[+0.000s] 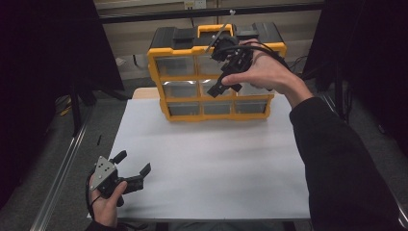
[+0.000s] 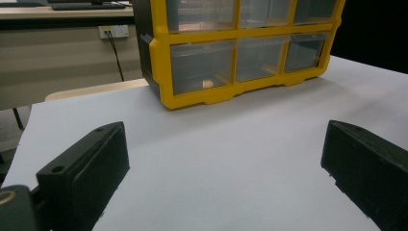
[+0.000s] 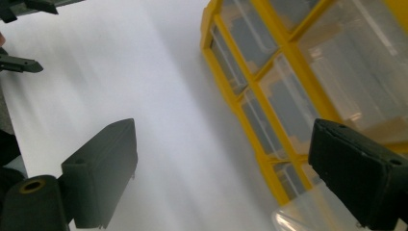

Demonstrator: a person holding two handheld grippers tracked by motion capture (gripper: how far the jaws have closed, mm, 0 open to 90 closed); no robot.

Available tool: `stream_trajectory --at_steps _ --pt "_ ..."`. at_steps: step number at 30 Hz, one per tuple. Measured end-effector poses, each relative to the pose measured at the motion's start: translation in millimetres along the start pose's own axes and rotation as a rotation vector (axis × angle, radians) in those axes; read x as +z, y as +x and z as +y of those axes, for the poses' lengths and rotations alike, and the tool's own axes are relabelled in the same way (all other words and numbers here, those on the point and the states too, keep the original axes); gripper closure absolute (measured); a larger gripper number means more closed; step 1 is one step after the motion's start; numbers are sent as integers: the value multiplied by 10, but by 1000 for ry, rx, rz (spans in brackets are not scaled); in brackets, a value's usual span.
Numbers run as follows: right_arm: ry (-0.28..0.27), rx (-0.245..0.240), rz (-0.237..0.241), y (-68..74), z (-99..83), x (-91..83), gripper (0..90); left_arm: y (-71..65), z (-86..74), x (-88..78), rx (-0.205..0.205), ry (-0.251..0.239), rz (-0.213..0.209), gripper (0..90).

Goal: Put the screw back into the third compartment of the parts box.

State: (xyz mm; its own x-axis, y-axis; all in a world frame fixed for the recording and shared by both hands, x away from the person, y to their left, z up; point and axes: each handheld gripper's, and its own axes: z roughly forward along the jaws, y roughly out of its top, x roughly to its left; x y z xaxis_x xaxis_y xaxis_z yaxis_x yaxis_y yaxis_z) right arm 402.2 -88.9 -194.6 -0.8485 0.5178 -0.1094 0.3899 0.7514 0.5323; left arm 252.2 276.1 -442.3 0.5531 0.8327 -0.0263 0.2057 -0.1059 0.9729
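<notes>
1. The left gripper (image 1: 133, 167) rests low at the near left corner of the white table (image 1: 211, 168), jaws spread wide with nothing between them; it is well apart from the cabinet.
2. The right gripper (image 1: 222, 79) is raised in front of the yellow drawer cabinet (image 1: 159, 72) at the far edge of the table, jaws open and empty, tilted down at the middle rows.
3. In the right gripper view a clear drawer (image 3: 308, 216) appears to stick out slightly at the bottom edge, just beside the right jaw.
4. The step looks like reaching for a drawer. To do it well, level the jaws with the drawer's front lip, close on it squarely and pull straight out; the left gripper could brace the cabinet against sliding.
5. The drawers are clear plastic. A bottom-left one holds a small pale object (image 2: 208, 83), too blurred to name; the rest look empty or can't be made out.
</notes>
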Motion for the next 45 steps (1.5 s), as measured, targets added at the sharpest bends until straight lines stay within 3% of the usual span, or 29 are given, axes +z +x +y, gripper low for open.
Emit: stream_trajectory --at_steps 11,22,27,30,31,34,45 --pt "14 -18 47 203 -82 219 96 2 -1 1 13 2 4 27" --pt "31 -17 54 359 -301 456 96 6 0 -1 8 2 2 27" --pt "51 0 56 364 -456 599 95 3 1 -1 11 3 2 27" --pt "47 37 59 393 -517 659 94 5 1 0 12 4 1 27" --pt "56 16 63 383 -546 676 94 4 1 -1 11 3 2 27" --pt "50 32 59 392 -639 754 92 5 0 0 9 3 3 27" --pt "78 112 78 405 -976 1034 89 10 1 -6 15 5 1 26"
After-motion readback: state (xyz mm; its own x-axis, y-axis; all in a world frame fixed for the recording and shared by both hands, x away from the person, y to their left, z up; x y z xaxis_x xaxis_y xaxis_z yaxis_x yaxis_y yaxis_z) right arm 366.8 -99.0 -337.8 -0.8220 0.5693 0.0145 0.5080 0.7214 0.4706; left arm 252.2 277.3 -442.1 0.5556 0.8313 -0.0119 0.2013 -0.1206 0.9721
